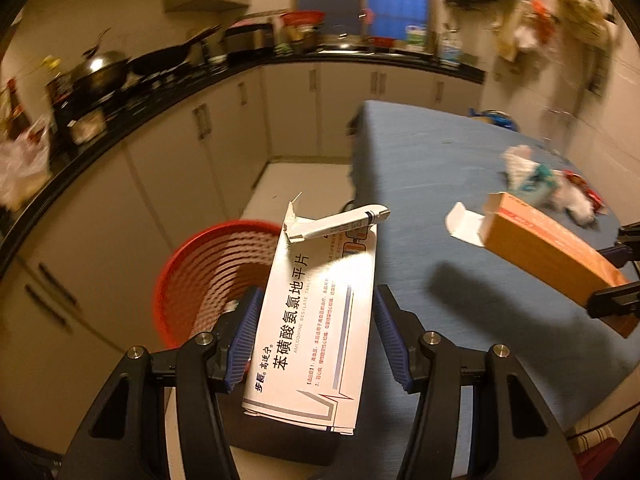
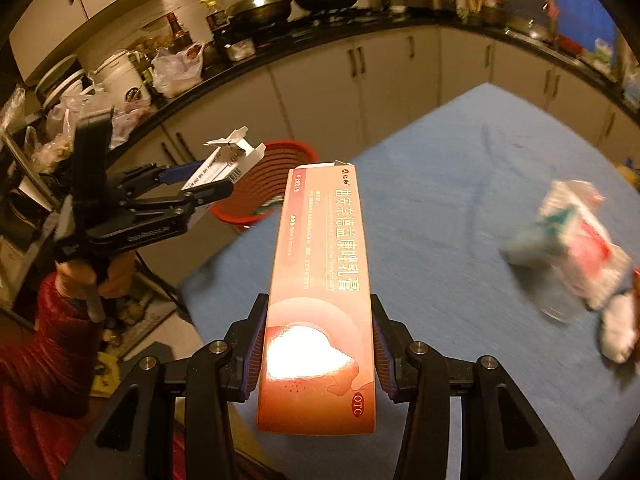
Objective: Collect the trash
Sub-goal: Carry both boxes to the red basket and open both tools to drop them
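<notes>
Left wrist: left claw (image 1: 314, 334) clamps white tablet box (image 1: 316, 320), red wastebasket (image 1: 208, 276) at 10 o'clock. Carry step; next, swing over basket, release.

Right wrist: right claw (image 2: 318, 344) grips orange ointment box (image 2: 320, 288) above blue table (image 2: 480, 184); basket at 11 o'clock, wrappers (image 2: 580, 256) at 3 o'clock remain.

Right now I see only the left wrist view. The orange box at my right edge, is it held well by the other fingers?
Observer: Yes. In the right wrist view the right gripper pinches the orange box from both long sides, with the open end pointing away.
Operator: And my white box, where is it against the basket?
Observer: The white box in the left gripper is higher than the red basket rim, toward its left side. Whether it is over the opening, I cannot tell.
</notes>
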The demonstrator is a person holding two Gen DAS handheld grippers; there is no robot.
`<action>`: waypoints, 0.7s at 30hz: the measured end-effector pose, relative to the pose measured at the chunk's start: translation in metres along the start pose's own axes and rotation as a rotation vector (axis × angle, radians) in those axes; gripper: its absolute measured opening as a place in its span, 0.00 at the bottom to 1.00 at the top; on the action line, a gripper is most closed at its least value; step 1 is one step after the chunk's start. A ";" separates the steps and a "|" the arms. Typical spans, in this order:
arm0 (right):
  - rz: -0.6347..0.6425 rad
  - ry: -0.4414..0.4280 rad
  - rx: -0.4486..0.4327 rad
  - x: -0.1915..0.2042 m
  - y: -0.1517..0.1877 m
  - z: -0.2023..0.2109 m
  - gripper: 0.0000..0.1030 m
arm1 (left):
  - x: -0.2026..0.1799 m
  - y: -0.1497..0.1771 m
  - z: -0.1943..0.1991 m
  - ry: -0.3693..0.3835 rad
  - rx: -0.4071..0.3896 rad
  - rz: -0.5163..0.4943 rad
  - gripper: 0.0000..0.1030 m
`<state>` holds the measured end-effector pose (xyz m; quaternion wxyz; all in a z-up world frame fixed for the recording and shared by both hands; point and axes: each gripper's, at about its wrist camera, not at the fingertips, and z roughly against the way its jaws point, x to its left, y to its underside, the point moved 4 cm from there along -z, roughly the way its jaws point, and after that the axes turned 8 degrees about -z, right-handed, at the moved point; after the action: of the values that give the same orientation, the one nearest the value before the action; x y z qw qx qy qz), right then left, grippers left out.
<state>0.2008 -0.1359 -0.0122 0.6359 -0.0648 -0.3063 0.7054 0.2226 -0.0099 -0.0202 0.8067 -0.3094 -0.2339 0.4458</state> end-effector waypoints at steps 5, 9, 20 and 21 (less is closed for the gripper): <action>0.010 -0.046 0.040 0.024 -0.030 -0.028 0.49 | 0.043 0.011 -0.030 -0.053 0.066 0.064 0.54; 0.017 -0.059 0.064 0.037 -0.048 -0.047 0.49 | 0.069 0.017 -0.062 -0.062 0.116 0.107 0.54; -0.068 -0.118 0.173 0.047 -0.096 -0.112 0.49 | 0.102 0.024 -0.110 -0.053 0.186 0.172 0.54; -0.076 -0.128 0.180 0.048 -0.099 -0.118 0.49 | 0.102 0.024 -0.113 -0.050 0.191 0.169 0.54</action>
<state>0.3336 -0.0492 -0.0413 0.6446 0.0493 -0.2841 0.7080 0.3322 0.0551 -0.1058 0.7861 -0.2384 -0.1834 0.5399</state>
